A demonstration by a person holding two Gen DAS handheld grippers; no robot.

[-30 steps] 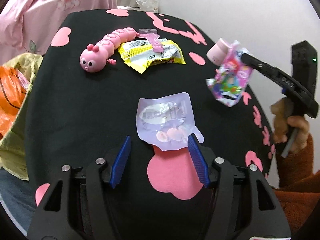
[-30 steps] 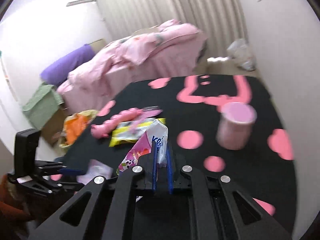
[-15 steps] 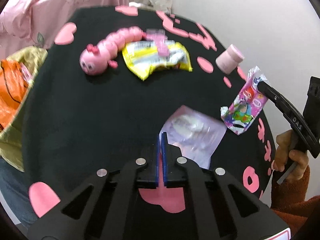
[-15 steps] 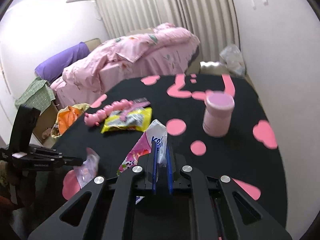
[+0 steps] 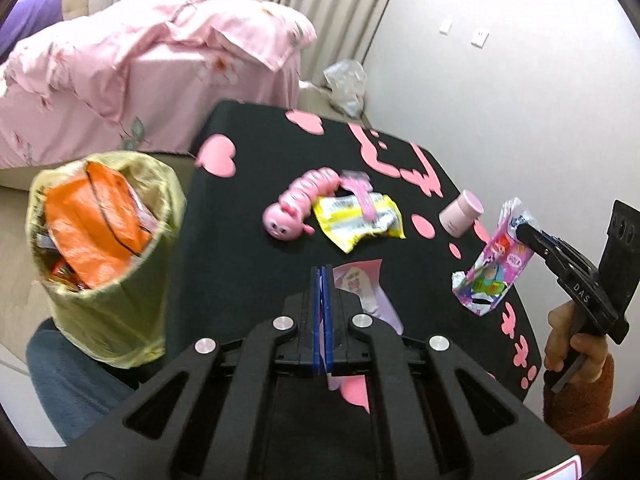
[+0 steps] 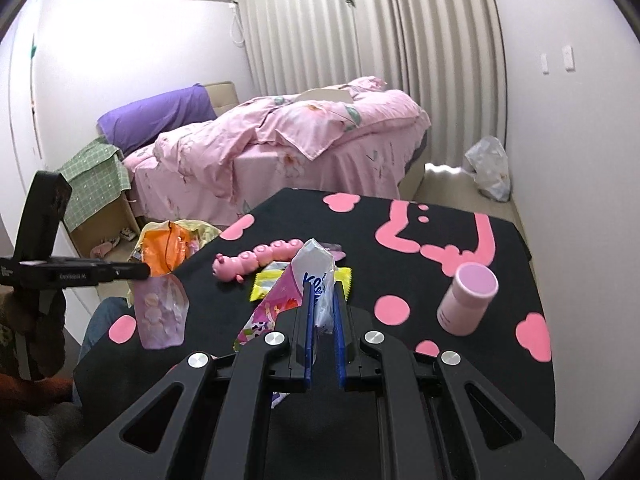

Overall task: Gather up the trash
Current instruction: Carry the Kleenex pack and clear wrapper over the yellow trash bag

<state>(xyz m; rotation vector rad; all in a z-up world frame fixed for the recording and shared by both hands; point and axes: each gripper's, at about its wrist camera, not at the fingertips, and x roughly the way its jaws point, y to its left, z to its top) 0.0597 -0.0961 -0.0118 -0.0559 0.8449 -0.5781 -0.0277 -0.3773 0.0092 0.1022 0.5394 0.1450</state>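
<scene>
Plainly, little writing can be read: "DAS" is printed in white on the black body of the right tongs (image 5: 524, 232) as seen from the left wrist camera, and "HOLA" sits in a small round badge on the colourful cartoon wrapper (image 5: 494, 264) held there. From the right wrist camera, blue letters beginning "Ko" are seen on the white top of the same wrapper (image 6: 316, 276), which is clamped between the blue pads with the jaws closed narrowly on it. The wrapper is pink, crumpled, printed with cartoon figures, and is held above the table (image 6: 472, 360).

The left tongs (image 5: 322, 276) are closed tight on a translucent lilac plastic wrapper (image 5: 360, 284), which hangs from the tips above the table's near left edge; pale pink round shapes are seen on it from the right wrist camera (image 6: 160, 308).

A yellow snack packet (image 5: 360, 220) is left lying on the black table with pink patches, touching a pink caterpillar toy (image 5: 300, 208); its print is too small to read. A pink cylindrical jar (image 6: 468, 300) stands upright, apart from them. Beside the table's left edge, a yellow-lined trash bin (image 5: 104, 312) is seen, with an orange bag (image 5: 92, 224) on top of its contents.
</scene>
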